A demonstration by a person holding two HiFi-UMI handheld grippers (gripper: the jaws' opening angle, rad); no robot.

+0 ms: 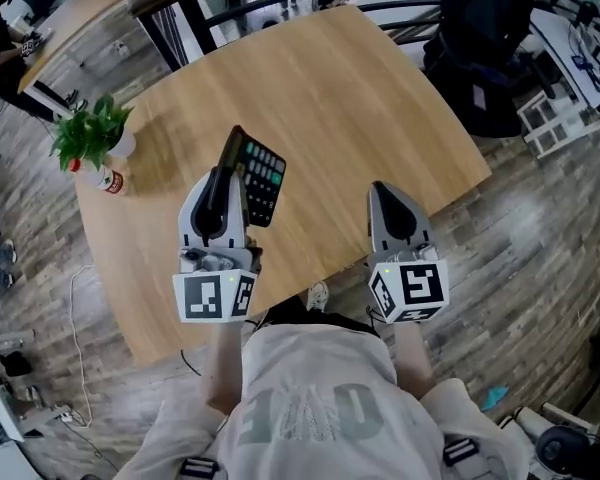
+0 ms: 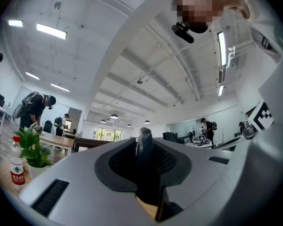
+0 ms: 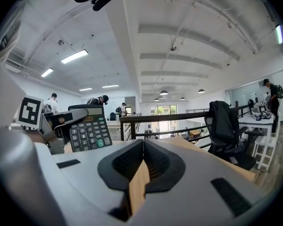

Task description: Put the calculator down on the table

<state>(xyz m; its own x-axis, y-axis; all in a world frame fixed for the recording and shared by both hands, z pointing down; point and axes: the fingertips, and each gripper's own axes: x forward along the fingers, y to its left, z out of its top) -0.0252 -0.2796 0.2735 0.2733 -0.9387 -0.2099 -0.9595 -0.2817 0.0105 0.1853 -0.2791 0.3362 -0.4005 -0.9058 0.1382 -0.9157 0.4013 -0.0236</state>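
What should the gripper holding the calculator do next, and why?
Probably lower the left gripper toward the table: it grips the calculator by one edge, and the calculator looks raised off the wood, not yet lying flat.

Left tongs (image 1: 222, 176) clamped (right tongs (image 1: 381, 189) closed).

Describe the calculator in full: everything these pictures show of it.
The calculator is a flat, black, plastic-looking desk model with a display strip at the top and rows of grey keys below, at least one of them green. It stands on edge, tilted, with its key face turned toward the person's right. The left gripper clamps one side edge between its jaws; nothing else touches it. It hangs over the wooden table, seemingly clear of the top.
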